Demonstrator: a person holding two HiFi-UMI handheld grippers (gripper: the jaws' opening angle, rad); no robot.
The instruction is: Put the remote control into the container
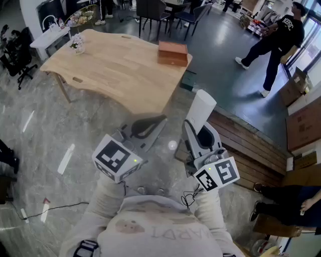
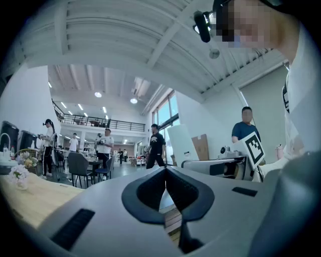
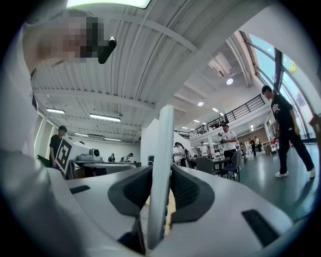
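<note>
A white slab-shaped remote control (image 1: 201, 110) (image 3: 161, 165) stands on end between the jaws of my right gripper (image 1: 203, 135) (image 3: 161, 193), which is shut on its lower part. My left gripper (image 1: 148, 126) (image 2: 165, 175) is held beside it, shut, with nothing between its dark pads. Both grippers are close to my body, above the floor. A brown wooden box (image 1: 172, 53), the container, sits at the near right corner of a light wooden table (image 1: 110, 68), well ahead of both grippers.
A small bunch of white flowers (image 1: 77, 45) stands at the table's left end. Dark chairs (image 1: 150, 11) are behind it. A person in black (image 1: 277, 41) walks at the upper right. Cardboard boxes (image 1: 303, 125) and a slatted wooden platform (image 1: 253, 145) lie to the right.
</note>
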